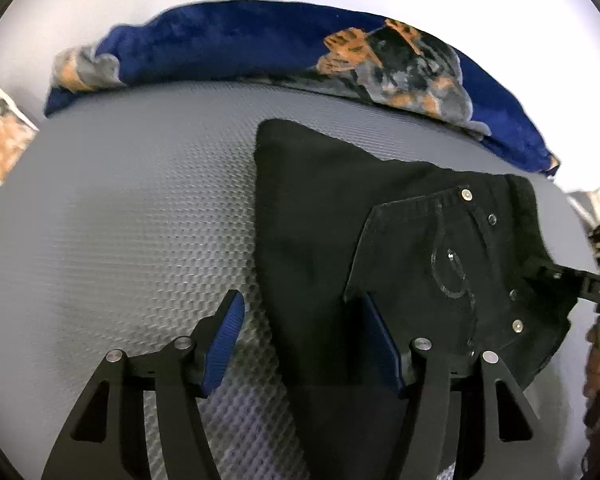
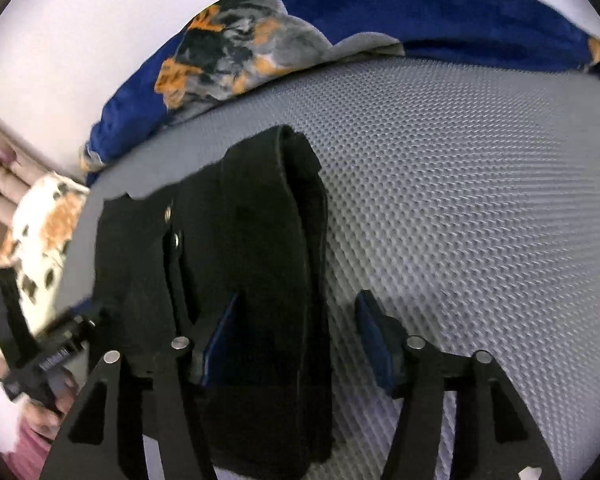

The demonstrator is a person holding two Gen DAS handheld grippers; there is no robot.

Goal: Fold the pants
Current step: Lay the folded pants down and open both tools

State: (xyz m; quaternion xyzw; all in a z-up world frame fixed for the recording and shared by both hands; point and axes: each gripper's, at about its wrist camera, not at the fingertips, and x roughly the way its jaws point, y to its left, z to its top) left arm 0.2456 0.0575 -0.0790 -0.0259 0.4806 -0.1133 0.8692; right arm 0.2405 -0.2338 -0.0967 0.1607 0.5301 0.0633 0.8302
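Black pants lie folded on a grey textured mat, back pocket with rivets and stitching facing up at the right. My left gripper is open, its blue-padded fingers straddling the left edge of the pants close above the cloth. In the right wrist view the pants show as a thick folded stack with the waistband edge toward the mat. My right gripper is open, its left finger over the pants and its right finger over bare mat. The other gripper shows at the lower left.
A blue plush blanket with an orange and grey print is bunched along the far edge of the mat, also in the right wrist view. A white spotted fabric lies at the left. Open mat stretches left of the pants.
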